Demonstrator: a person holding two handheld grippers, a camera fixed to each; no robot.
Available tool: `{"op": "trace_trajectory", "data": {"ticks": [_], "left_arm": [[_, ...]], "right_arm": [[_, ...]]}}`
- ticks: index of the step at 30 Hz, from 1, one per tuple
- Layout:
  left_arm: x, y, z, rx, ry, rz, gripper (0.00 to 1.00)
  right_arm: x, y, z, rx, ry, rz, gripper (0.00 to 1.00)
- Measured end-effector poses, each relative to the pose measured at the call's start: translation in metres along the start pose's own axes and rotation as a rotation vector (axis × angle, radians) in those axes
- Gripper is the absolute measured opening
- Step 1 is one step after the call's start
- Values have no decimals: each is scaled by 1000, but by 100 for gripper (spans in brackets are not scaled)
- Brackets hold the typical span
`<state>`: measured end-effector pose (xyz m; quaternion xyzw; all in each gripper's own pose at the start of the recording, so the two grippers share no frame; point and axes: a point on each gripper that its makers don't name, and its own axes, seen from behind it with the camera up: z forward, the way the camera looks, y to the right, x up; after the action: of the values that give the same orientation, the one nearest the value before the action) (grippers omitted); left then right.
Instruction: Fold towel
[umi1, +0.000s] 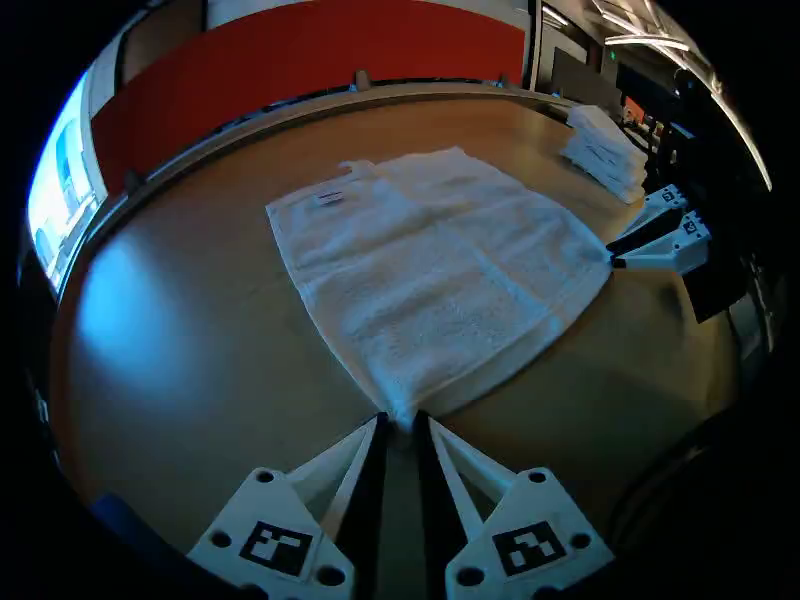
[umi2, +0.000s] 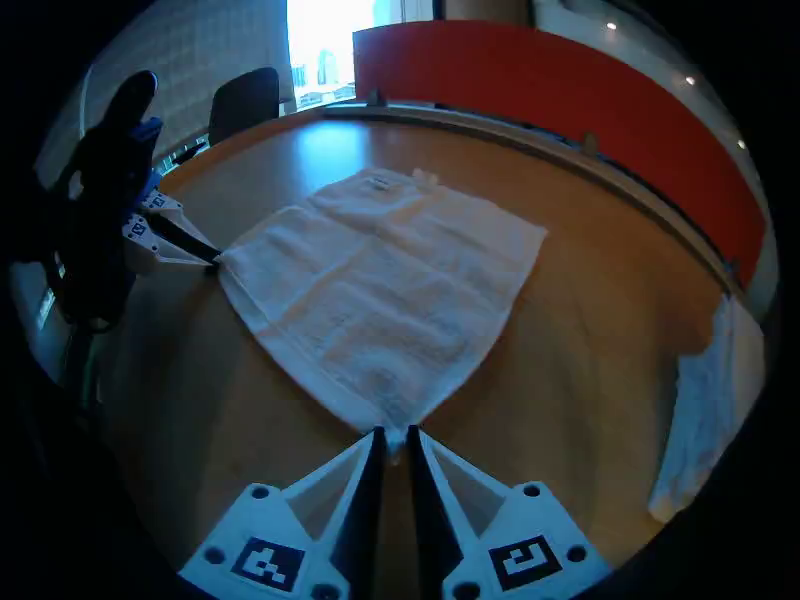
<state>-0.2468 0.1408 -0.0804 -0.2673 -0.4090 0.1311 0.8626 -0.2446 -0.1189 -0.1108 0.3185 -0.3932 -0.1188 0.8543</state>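
I see the white terry towel (umi1: 430, 270) lying flat, folded double, on the brown wooden counter (umi1: 180, 350). My left gripper (umi1: 400, 425) is nearly closed, with its fingers pinching one towel corner down at counter level. My right gripper (umi2: 397, 440) is likewise squeezed onto a neighbouring corner. In each view the other gripper sits at the towel's side corner. The stack of folded white towels (umi1: 605, 150) sits apart near the counter's edge.

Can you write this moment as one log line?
left gripper pinching towel corner | right gripper pinching next corner | towel spread on table
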Motion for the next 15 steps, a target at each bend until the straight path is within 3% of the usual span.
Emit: {"op": "trace_trajectory", "data": {"ticks": [6, 15], "left_arm": [[3, 1, 0, -8, -1, -26, 17], [4, 1, -1, -9, -2, -39, 17]], "right_arm": [[4, -2, -2, 0, 2, -14, 9], [1, -2, -2, -1, -8, 16, 8]]}}
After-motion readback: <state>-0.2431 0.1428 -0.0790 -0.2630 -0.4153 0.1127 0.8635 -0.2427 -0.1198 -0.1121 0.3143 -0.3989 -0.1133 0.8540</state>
